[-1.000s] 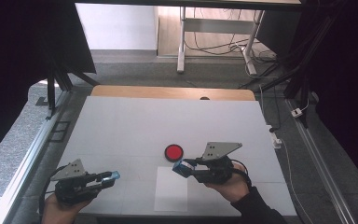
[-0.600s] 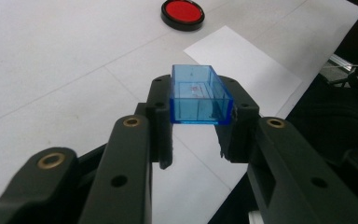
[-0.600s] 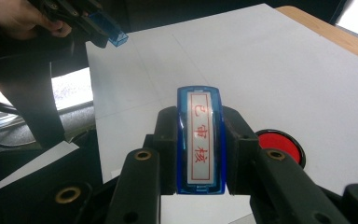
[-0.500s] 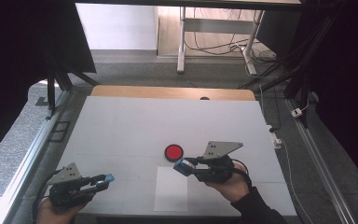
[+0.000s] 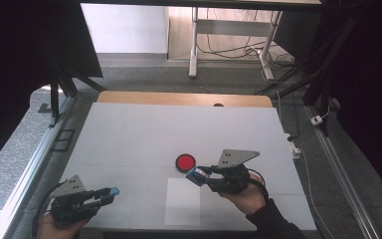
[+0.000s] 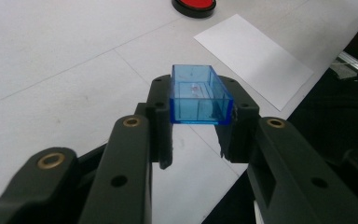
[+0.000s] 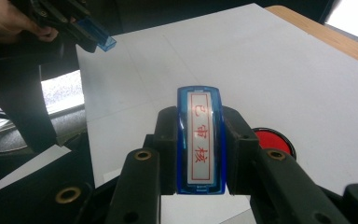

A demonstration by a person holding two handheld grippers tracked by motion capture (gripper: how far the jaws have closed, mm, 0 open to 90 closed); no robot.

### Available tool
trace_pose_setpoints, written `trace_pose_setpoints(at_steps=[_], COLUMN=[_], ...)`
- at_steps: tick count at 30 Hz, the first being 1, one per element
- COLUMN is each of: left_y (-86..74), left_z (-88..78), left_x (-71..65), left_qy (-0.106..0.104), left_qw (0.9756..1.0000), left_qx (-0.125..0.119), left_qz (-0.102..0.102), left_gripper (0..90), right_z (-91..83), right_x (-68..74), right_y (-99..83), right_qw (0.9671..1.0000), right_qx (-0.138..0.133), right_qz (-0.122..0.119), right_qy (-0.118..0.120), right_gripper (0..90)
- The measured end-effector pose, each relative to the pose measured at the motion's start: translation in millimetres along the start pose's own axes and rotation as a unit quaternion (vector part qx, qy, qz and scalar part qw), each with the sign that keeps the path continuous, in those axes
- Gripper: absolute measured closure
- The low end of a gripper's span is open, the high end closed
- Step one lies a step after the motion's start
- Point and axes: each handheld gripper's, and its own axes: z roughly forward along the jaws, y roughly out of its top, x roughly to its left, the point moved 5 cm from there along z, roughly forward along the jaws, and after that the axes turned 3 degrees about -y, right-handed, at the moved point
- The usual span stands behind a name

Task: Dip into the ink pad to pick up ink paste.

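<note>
Your right fingers (image 5: 195, 175) grip the stamp (image 7: 201, 145) just beside the red ink pad (image 5: 185, 162); your left fingers (image 5: 114, 191) clamp its blue cap (image 6: 199, 94) near the bench's (image 5: 129, 129) front-left corner.

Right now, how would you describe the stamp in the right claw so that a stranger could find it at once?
Start at the white table and find the red ink pad near its middle. Just right of the pad, the right claw is shut on the stamp. It is blue with a white face bearing red characters, while the cap in the left claw is a clear blue hollow box.
</note>
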Motion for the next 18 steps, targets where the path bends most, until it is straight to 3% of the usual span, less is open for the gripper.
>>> trace_pose_setpoints(at_steps=[7, 18], left_y=[-0.9, -1.1], left_z=[-1.0, -0.4], left_x=[1.4, 0.9], left_qy=[0.001, 0.002], left_qw=[1.0, 1.0], left_qx=[-0.002, 0.0], left_qz=[-0.004, -0.001], left_gripper=[68.3, 68.3], right_z=[7.0, 20.2], right_x=[-8.2, -20.5], right_y=[0.0, 2.9], right_qw=[0.9998, 0.9992], right_qx=[0.012, 0.028], right_qz=[0.012, 0.011], right_qy=[-0.014, -0.025], right_gripper=[70.6, 70.6])
